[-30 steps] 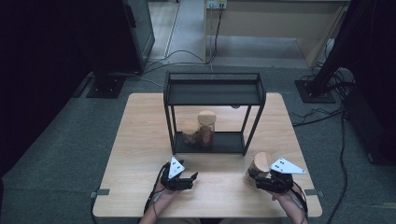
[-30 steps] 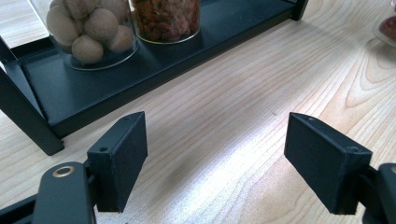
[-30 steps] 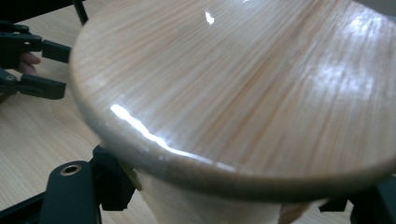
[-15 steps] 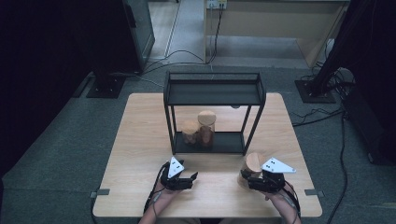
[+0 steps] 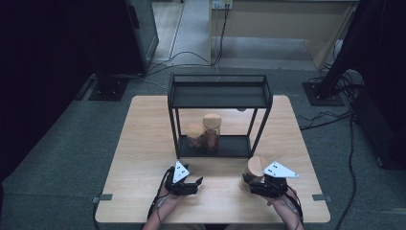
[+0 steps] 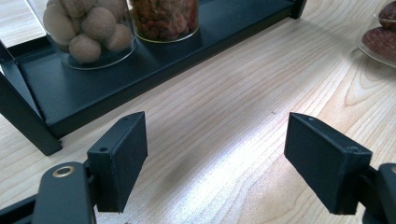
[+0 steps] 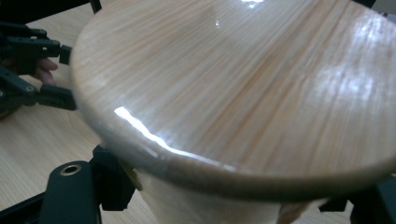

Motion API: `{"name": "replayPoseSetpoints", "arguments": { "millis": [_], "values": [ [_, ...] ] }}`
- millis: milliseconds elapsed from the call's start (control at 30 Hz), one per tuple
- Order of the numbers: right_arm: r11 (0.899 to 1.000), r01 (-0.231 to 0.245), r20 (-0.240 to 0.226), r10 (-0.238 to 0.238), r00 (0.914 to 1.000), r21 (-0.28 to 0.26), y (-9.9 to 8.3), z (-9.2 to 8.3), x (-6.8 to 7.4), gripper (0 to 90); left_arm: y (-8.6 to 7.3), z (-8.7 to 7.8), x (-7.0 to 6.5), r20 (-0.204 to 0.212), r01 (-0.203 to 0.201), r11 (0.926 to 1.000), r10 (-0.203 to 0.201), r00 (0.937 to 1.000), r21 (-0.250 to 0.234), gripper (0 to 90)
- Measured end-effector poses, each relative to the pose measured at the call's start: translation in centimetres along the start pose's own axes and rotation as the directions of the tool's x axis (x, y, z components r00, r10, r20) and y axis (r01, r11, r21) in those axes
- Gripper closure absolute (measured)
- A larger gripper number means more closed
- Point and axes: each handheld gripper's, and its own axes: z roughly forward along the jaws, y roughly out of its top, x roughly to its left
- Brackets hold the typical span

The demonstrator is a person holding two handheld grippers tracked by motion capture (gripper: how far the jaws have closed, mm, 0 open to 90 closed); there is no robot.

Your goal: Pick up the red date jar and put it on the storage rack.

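My right gripper [image 5: 255, 184] is shut on a glass jar with a round wooden lid [image 5: 256, 166], held at the front right of the table with the lid tilted toward me. In the right gripper view the lid [image 7: 243, 93] looms over the black jaws at the bottom corners. My left gripper [image 5: 189, 185] rests low at the front centre-left, open with only bare wood between its pads [image 6: 119, 156]. Ahead of it stands a black metal rack [image 5: 218, 96]. On the rack's bottom shelf [image 6: 93, 88] sit a jar of pale round balls [image 6: 86, 28] and a jar of reddish pieces [image 6: 163, 16].
The rack's thin legs [image 5: 257, 129] frame its front opening, and its top tray is bare. The two jars [image 5: 203, 134] stand left of centre on the bottom shelf. A glass holding dark brown pieces [image 6: 380, 37] shows at the right of the left gripper view. The light wooden table [image 5: 143, 143] ends close behind both hands.
My right gripper has shifted a little to the left with the jar in it. The left gripper has stayed where it was.
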Motion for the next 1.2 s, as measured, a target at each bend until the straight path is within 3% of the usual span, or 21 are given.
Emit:
{"name": "replayPoseSetpoints", "arguments": {
  "millis": [367, 933, 1200],
  "values": [
    [0.999, -0.037, 0.003, 0.037, 0.9993, -0.009, 0.7, 0.7, 0.5, 25.2, 0.2, 0.2, -0.2, -0.006, -0.012, 0.9999, 0.012, 0.9999, 0.011, 21.4],
    [1.000, -0.020, 0.021, 0.020, 0.9996, -0.022, 1.7, 1.4, 1.2, 25.2, 0.2, 0.1, -0.3, -0.009, -0.019, 0.9998, 0.019, 0.9998, 0.007, 21.4],
    [0.999, -0.043, 0.036, 0.044, 0.9984, -0.015, 2.2, 1.8, 1.1, 25.2, 0.1, 0.1, -0.5, -0.013, -0.024, 0.9997, 0.024, 0.9996, 0.005, 21.4]
  ]
}}
